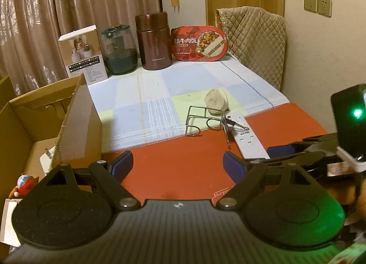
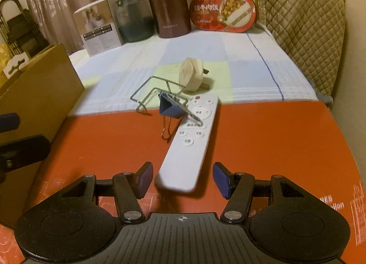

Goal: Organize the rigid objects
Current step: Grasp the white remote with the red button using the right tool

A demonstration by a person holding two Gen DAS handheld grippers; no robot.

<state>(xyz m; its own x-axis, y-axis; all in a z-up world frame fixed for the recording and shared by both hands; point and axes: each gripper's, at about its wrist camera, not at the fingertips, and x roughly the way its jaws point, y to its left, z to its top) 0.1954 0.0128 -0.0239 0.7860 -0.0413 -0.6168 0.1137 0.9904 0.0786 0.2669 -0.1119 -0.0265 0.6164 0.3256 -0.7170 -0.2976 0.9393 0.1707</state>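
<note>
The right tool (image 2: pixel 180 180) points down at a slant over the red mat (image 2: pixel 274 145) on the desk, its blue pads apart. The near end of the white remote (image 2: pixel 189 149) lies between them, with a gap on each side, so neither pad presses on it. The remote is the landmark here: it runs away from the tool toward the checked cloth (image 2: pixel 251 62), tilted a little to the right.

The left tool (image 1: pixel 178 165) also slants down, left of the remote, with its pads wide apart and only bare mat between them. Its right finger sits close beside the right tool's left finger (image 1: pixel 281 150).

On the remote's far half rests one wire handle of a blue binder clip (image 2: pixel 169 108); the clip body sits just left of the remote. A bent wire rack (image 2: pixel 155 91) touches the clip on its far left side. A pale round plug (image 2: pixel 191 74) stands on edge on the cloth, just beyond the remote's far end.

Right of the remote the mat is bare up to the desk edge by the wall. Left of it, past the left tool, a cardboard box (image 1: pixel 45 122) stands open. Well beyond the remote, along the back, stand a white carton (image 1: pixel 83 53), a green-tinted jar (image 1: pixel 119 51), a brown flask (image 1: pixel 154 39) and a red meal box (image 1: pixel 199 43).
</note>
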